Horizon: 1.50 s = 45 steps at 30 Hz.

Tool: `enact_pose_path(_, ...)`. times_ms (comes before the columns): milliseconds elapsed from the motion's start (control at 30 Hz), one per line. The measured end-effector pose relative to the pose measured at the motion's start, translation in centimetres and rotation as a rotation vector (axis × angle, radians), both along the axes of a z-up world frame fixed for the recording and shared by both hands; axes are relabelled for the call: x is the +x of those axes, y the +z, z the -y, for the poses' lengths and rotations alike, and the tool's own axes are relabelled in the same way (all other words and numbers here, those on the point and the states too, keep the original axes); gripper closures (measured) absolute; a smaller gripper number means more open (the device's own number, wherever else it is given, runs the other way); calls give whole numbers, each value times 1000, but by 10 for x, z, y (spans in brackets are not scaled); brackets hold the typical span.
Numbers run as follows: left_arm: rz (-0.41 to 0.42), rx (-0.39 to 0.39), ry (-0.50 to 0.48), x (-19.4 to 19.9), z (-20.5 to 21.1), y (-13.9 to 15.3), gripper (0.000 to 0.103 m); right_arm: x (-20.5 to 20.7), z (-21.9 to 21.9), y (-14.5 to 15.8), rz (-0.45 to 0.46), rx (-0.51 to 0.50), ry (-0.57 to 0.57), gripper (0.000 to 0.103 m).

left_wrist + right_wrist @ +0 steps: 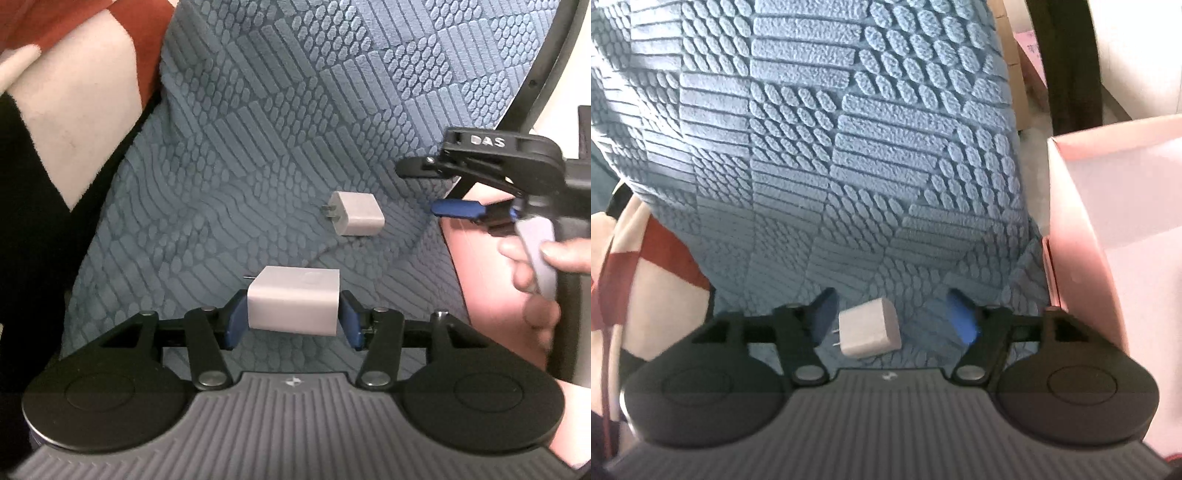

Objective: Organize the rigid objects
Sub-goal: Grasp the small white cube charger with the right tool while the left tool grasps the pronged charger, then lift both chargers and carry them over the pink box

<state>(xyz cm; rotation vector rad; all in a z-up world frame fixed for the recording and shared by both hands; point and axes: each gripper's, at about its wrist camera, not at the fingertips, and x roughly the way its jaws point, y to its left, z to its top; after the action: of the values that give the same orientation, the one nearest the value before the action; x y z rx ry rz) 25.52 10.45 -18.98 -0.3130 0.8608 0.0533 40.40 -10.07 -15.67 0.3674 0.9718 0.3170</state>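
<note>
Left gripper [293, 317] clamped on big charger [293, 301]; right gripper [894, 317] spread around small charger [868, 329], pink box [1115, 236] at 3 o'clock

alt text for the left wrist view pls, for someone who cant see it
The left tool grips a white charger block between its blue pads above a blue textured cushion. A second, smaller white charger lies on the cushion just beyond, with the open right tool reaching in from the right.

Both wrist cams close, angled down, sharing blue textured cushion [295, 110] & small charger [868, 328].
</note>
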Motion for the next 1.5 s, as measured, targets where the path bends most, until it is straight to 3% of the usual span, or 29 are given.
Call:
enact_pose_path(400,-10,-7,3,-6,0,-3,46,13,-45,-33,-36,-71,136,34)
enact_pose_path(500,-18,-13,2,-6,0,-4,46,12,-51,-39,-54,-77,150,46)
enact_pose_path(533,-19,-10,0,-6,1,-4,46,11,-52,-42,-57,-78,154,55)
enact_pose_path(800,-26,-9,-2,-11,-1,-3,46,-11,-50,-35,-45,-123,139,55)
enact_pose_path(1100,-39,-13,-1,-35,6,2,46,-63,-16,-8,-33,-125,83,55)
enact_pose_path(1500,-35,-28,9,-77,18,5,47,-154,-11,16,17,-152,143,55)
